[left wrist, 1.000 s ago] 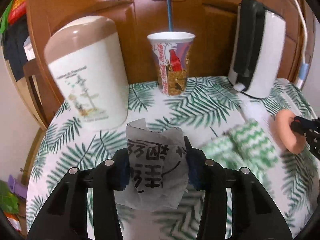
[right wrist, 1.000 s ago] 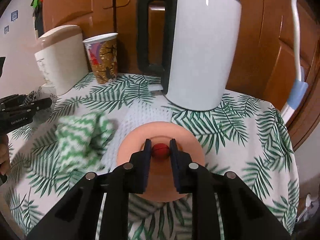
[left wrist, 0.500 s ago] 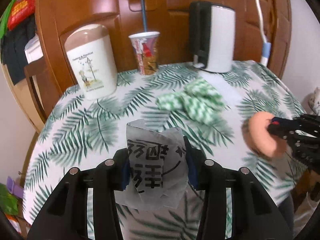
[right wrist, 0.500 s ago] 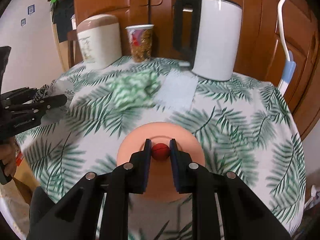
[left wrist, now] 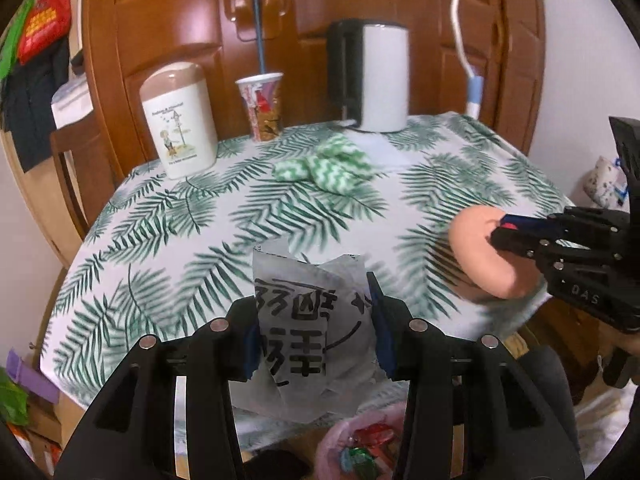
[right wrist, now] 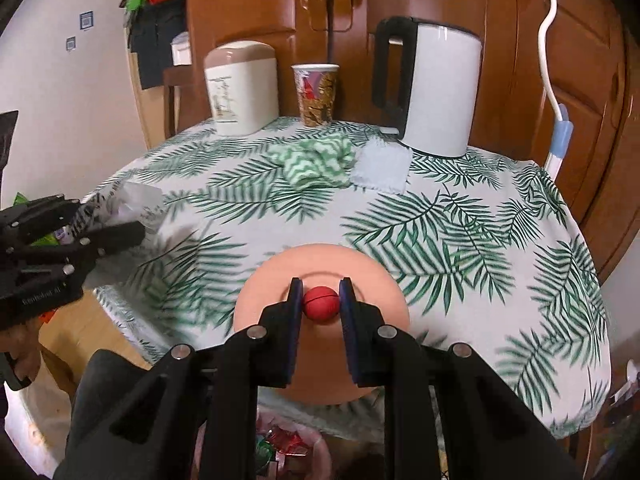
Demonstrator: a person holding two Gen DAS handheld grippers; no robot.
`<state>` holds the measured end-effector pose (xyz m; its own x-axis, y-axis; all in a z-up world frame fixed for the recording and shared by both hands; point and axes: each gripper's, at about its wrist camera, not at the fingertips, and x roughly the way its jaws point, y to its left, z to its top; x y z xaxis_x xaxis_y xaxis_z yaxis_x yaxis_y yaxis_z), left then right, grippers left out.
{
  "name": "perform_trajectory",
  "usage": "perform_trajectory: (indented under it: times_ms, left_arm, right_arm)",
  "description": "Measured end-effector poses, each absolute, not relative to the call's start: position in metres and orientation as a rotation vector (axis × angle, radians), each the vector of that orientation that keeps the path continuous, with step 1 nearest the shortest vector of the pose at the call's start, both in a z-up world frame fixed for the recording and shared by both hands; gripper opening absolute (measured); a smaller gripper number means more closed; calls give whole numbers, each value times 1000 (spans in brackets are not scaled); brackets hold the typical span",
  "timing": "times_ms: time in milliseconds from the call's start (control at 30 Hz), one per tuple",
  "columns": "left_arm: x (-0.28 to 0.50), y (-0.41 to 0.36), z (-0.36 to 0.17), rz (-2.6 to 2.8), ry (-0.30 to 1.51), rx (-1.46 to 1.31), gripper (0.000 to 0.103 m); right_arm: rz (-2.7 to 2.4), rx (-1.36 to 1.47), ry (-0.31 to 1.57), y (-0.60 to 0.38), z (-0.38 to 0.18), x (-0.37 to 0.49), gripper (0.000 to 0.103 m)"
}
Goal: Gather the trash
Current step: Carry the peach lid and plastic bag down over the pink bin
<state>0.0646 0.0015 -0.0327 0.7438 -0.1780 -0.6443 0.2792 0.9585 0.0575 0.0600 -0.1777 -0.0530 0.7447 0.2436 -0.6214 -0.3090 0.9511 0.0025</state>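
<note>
1. Paper wrapper (left wrist: 308, 332), grey with big black writing, is squeezed between the two fingers of the left tool (left wrist: 312, 328), over the near edge of the bench (left wrist: 200, 216).
2. The right tool (right wrist: 320, 304) is shut tight on a small red knob (right wrist: 320, 305) on a round peach-coloured lid (right wrist: 320, 276), held just above the near side of the bench.
3. A pink bin (left wrist: 360, 448) with shiny wrappers inside sits low down, in front of the bench and below both tools.
4. Far back on the bench stand a cream jar (left wrist: 178, 120) on the left, a paper cup (left wrist: 262, 106) in the middle and a white kettle (left wrist: 380, 80) on the right.
5. A green and white cloth (left wrist: 324, 166) lies crumpled near the kettle.
</note>
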Motion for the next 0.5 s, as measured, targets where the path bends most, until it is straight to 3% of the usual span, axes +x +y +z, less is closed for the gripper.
perform_trajectory:
  times_ms: [500]
  left_arm:
    - [-38, -11, -82, -328, 771, 171, 43]
  right_arm:
    - [391, -118, 726, -162, -100, -42, 19]
